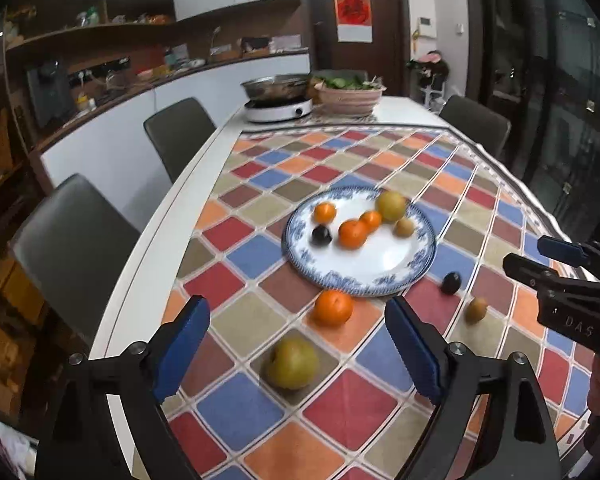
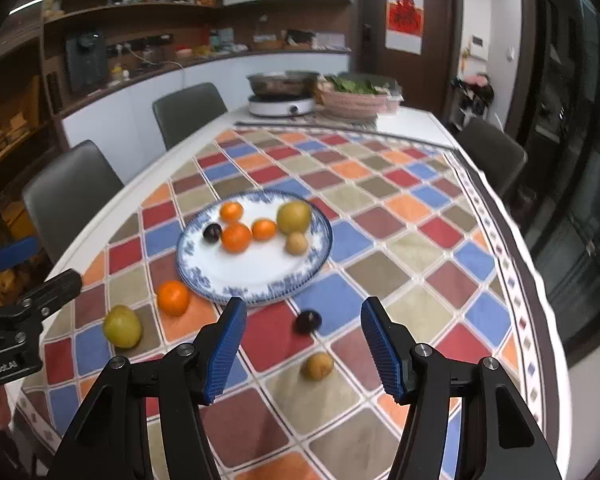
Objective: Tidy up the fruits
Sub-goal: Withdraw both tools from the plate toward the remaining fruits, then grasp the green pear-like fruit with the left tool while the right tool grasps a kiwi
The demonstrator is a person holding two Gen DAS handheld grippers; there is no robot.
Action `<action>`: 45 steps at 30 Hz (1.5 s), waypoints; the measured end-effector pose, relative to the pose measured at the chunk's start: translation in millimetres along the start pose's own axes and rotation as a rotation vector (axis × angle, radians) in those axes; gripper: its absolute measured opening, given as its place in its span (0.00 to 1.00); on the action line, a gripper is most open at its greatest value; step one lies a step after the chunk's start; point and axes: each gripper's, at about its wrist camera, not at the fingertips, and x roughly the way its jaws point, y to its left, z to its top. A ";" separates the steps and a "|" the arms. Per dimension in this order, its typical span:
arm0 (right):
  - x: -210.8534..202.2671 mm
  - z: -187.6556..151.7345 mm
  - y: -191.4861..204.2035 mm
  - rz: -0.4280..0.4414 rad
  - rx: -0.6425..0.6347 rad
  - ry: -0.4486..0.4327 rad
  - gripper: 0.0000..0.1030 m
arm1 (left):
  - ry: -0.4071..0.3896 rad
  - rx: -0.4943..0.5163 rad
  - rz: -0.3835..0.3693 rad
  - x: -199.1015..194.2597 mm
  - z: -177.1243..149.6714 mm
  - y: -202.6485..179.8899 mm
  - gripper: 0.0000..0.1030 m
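A blue-and-white plate (image 1: 384, 268) (image 2: 260, 276) sits on the checked tablecloth and holds three oranges, a yellow pear, a brown kiwi and a dark plum. Loose on the cloth in front of it lie an orange (image 1: 333, 307) (image 2: 173, 298), a yellow-green pear (image 1: 292, 363) (image 2: 122, 326), a dark plum (image 1: 450, 283) (image 2: 308, 321) and a brown kiwi (image 1: 476, 309) (image 2: 317, 366). My left gripper (image 1: 298, 350) is open, with the loose pear and orange lying on the cloth beyond its fingers. My right gripper (image 2: 304, 350) is open above the plum and kiwi, holding nothing.
A white induction cooker with a steel pot (image 1: 279, 100) (image 2: 282, 94) and a pink basket of greens (image 1: 350, 94) (image 2: 356, 98) stand at the table's far end. Dark chairs (image 1: 74, 240) (image 2: 66, 196) line the left side; another chair (image 1: 476, 122) is at the far right.
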 end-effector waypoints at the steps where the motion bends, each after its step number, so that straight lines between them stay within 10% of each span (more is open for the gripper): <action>1: 2.7 -3.0 -0.7 -0.005 0.010 0.009 0.59 | 0.013 -0.006 0.003 2.8 -3.9 0.8 0.87; 23: 71.7 -57.3 -13.3 -0.075 0.195 0.177 0.58 | 0.179 -0.062 0.055 80.3 -53.8 7.1 0.86; 38: 95.4 -57.1 -11.8 -0.063 0.150 0.223 0.31 | 0.205 -0.066 -0.009 101.5 -51.6 6.2 0.49; 45: 95.7 -57.2 -11.3 -0.066 0.138 0.218 0.26 | 0.201 -0.047 -0.003 101.2 -51.9 5.0 0.48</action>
